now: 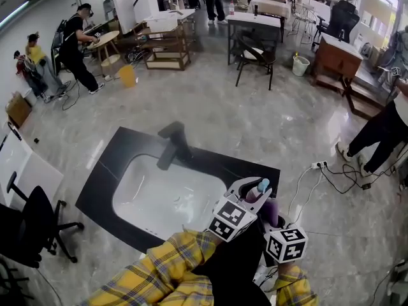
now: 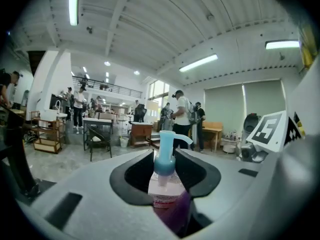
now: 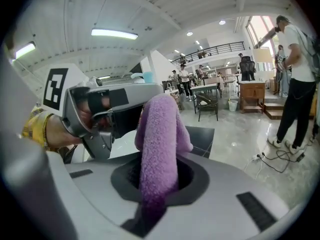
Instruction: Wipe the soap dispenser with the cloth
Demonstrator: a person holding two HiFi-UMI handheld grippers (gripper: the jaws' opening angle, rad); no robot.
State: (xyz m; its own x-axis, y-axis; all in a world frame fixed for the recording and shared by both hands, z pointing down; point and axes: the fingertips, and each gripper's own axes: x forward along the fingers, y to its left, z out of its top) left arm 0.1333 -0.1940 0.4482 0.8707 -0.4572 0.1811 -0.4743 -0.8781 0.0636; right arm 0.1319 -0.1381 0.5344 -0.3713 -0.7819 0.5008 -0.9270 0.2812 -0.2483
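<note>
The soap dispenser [image 2: 166,189], a clear bottle with a pale label and a blue pump head [image 2: 164,156], stands upright at the lower middle of the left gripper view. The left gripper [image 2: 165,180] has its jaws clamped on the bottle's sides. In the head view the bottle sits at the lower right of the frame, held in the air over the near right corner of the sink [image 1: 102,185].

The purple cloth [image 3: 159,134] fills the middle of the right gripper view as a thick upright roll, and the right gripper [image 3: 160,186] has its jaws closed on its lower part. The top of the roll reaches up against the front of the left gripper, which shows at the upper left of that view. In the left gripper view a purple fold lies against the bottle's lower right side.

In the head view the two marker cubes [image 1: 285,244] sit side by side just below the bottle, with yellow plaid sleeves [image 1: 167,266] behind them.

The sink is a white basin in a black slab with a black faucet [image 1: 173,143] at its far edge. A black office chair [image 1: 32,225] stands at the lower left on the grey polished floor [image 1: 210,107]. Several people stand among furniture along the top of the frame.
</note>
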